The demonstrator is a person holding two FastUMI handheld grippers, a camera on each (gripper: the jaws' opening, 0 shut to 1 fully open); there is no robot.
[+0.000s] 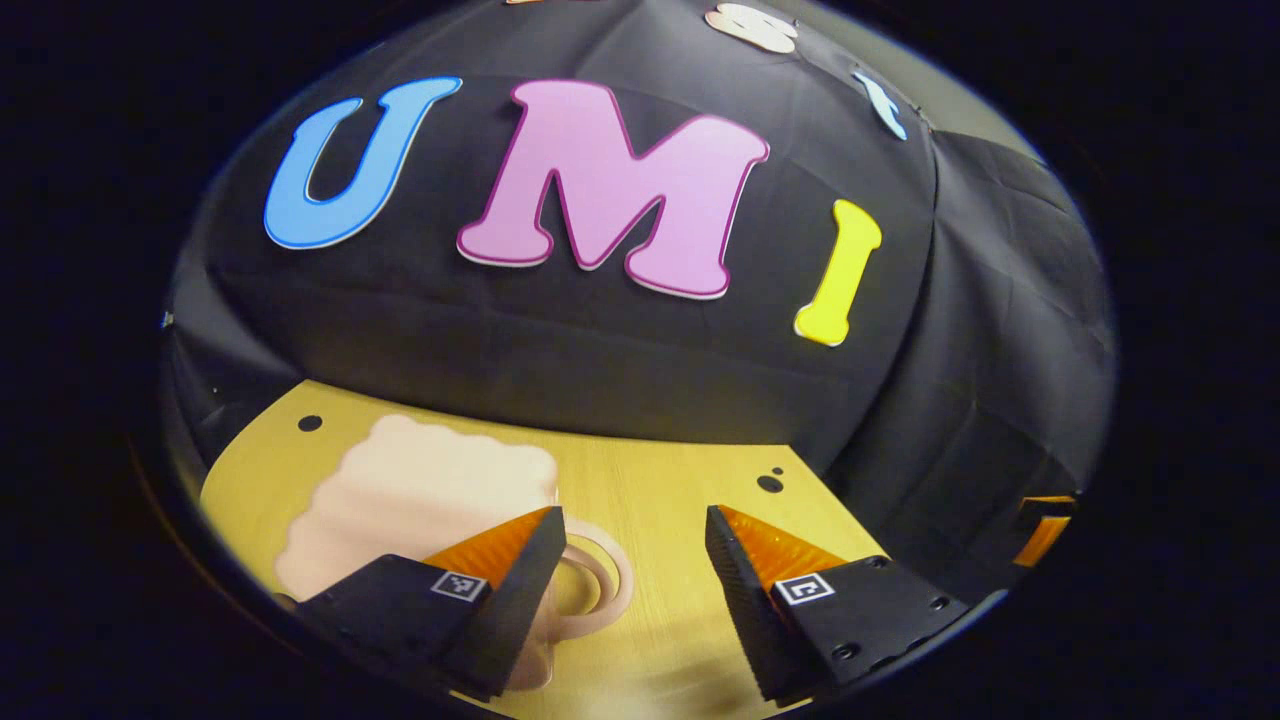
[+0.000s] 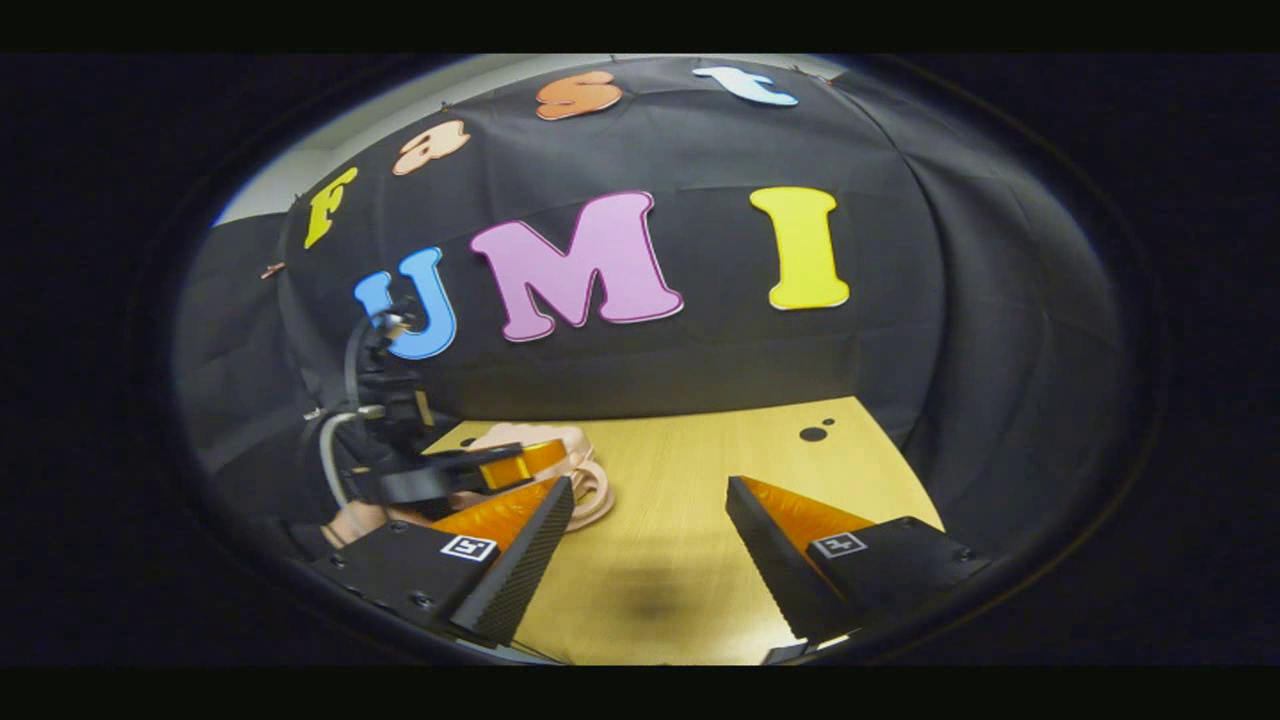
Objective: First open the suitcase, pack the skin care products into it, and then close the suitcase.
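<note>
the pale pink suitcase (image 1: 420,510), scalloped along its edge with a looped handle, lies flat near the wooden bench's (image 1: 650,500) back edge. left gripper (image 1: 630,560) and right gripper (image 2: 650,545) hover spread, grasping nothing.

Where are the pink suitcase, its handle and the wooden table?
pink suitcase (image 1: 420,480), left gripper view, its flat top.
handle (image 1: 610,575), left gripper view, its curved loop.
wooden table (image 2: 700,470), right gripper view, bare top.
</note>
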